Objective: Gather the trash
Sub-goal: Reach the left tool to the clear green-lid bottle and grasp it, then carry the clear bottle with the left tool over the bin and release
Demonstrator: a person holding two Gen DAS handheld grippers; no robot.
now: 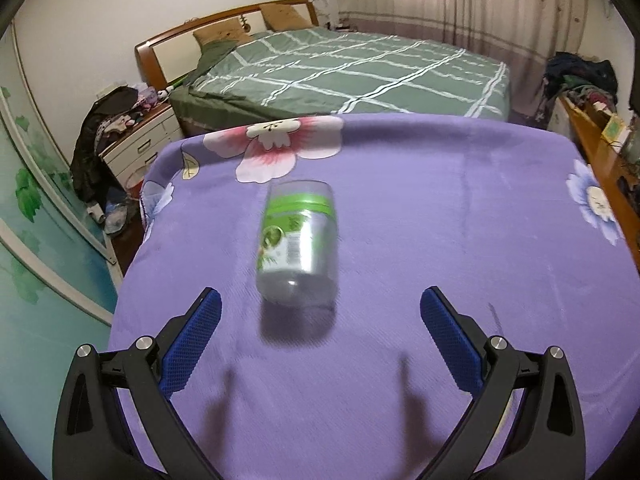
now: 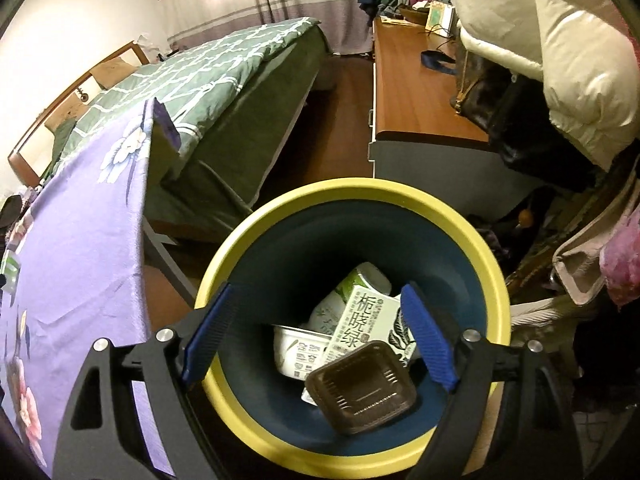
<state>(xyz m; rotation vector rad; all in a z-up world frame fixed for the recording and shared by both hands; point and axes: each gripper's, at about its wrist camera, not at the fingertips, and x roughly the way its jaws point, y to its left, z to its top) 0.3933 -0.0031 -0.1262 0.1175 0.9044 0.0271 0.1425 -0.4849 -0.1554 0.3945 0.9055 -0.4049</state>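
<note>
Blue-padded fingers of our left gripper (image 1: 320, 308) stand wide apart, holding nothing, over the purple floral cloth (image 1: 440, 240). We note a clear bottle with green label (image 1: 298, 240) lying mid-surface, just beyond the fingertips. Our right gripper (image 2: 316, 330), likewise wide and empty, hangs over the yellow-rimmed bin (image 2: 496, 276) containing cartons and a brown tray (image 2: 362, 386).

Carton (image 2: 370, 322) in bin (image 2: 248, 248) reads "栀晓绿", bottle (image 1: 298, 240) label seemingly too blurred to read

Motion blur smears the clear bottle (image 1: 298, 246) so its label print is unreadable; the brown tray (image 2: 362, 386) hides trash beneath.
</note>
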